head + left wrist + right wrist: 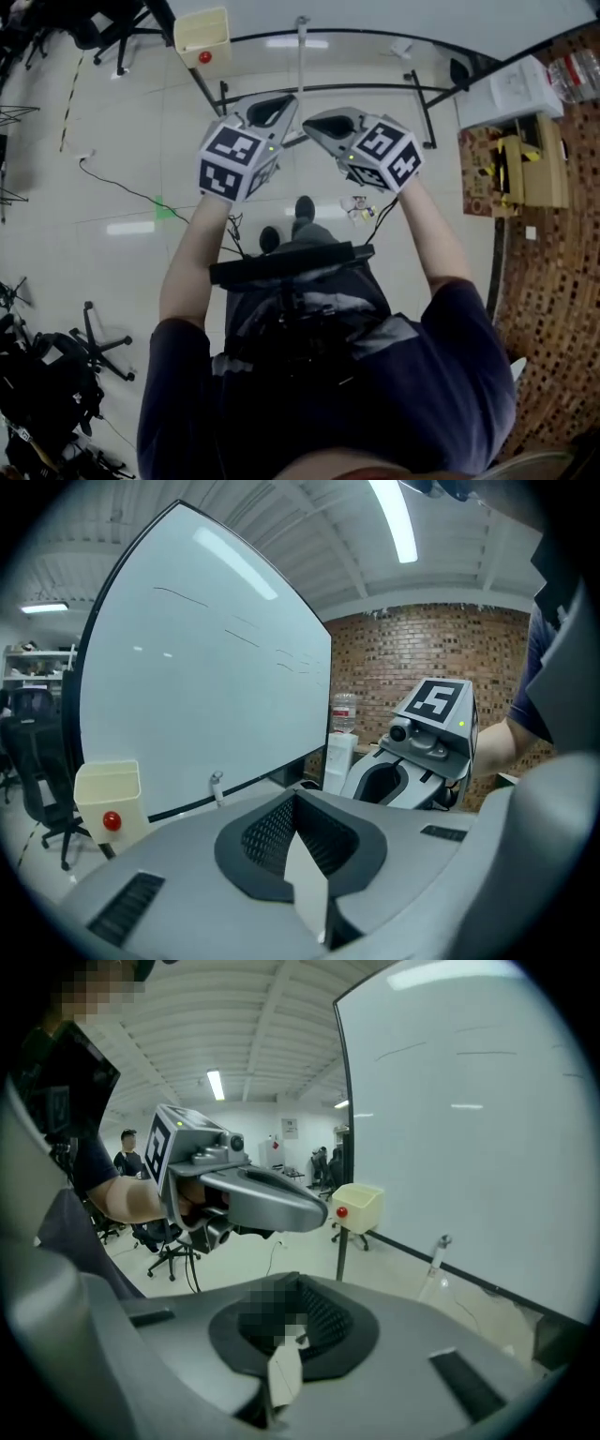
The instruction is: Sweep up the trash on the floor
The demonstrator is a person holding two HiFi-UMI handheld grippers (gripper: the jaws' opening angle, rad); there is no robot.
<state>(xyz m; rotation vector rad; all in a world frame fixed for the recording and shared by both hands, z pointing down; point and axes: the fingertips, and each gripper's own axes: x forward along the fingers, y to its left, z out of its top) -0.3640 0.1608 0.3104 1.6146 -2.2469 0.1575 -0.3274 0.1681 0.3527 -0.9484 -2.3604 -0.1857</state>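
Standing on the pale glossy floor (pixel 112 159) before a wheeled whiteboard (pixel 403 19), a brick wall (pixel 562 300) at your right, you hold the left tool (pixel 277 105) and right tool (pixel 311 120) pinched together and empty, while a small crumpled scrap (pixel 357 208) lies just beside your right shoe (pixel 305 208).

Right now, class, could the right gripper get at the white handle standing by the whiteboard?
Probably yes: the white handle stands just ahead of the right gripper with nothing between them, though its shut jaws must open first.
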